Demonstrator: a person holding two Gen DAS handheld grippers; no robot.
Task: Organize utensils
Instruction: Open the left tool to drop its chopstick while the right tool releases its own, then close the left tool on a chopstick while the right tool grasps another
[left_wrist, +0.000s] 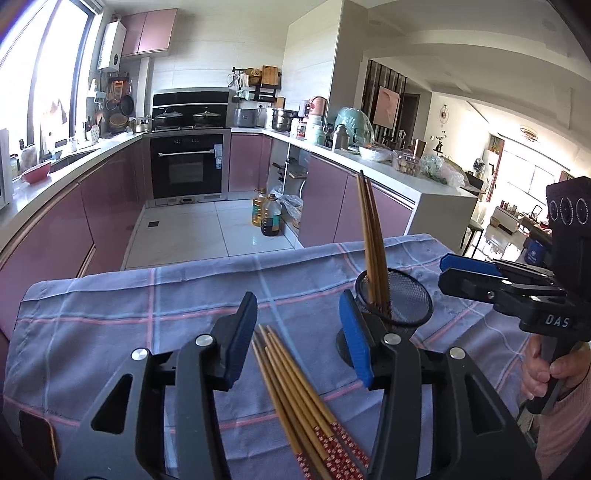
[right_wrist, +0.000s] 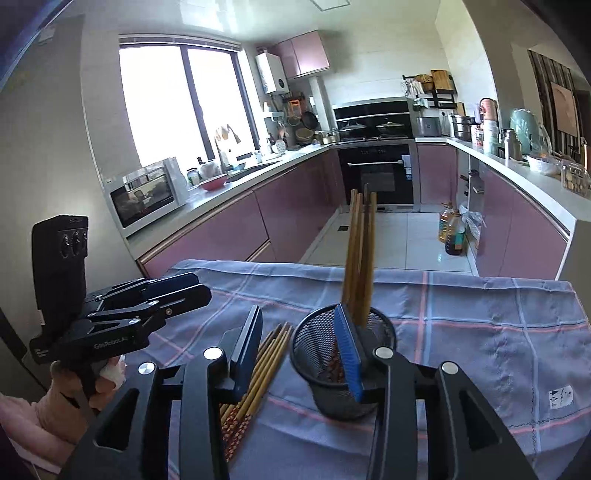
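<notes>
A bundle of bamboo chopsticks with red patterned ends lies on the plaid cloth. My left gripper hovers open over the bundle, and its pads touch none of the sticks. Just right of it stands a black mesh holder with several chopsticks upright in it. In the right wrist view my right gripper is open and empty. Its right finger overlaps the mesh holder, while the lying chopsticks sit by its left finger. Each view shows the other gripper from the side: the right gripper, the left gripper.
The cloth-covered table ends at its far edge, with tiled kitchen floor beyond. Oil bottles stand on the floor by the purple cabinets. A person's hand holds the right gripper's handle.
</notes>
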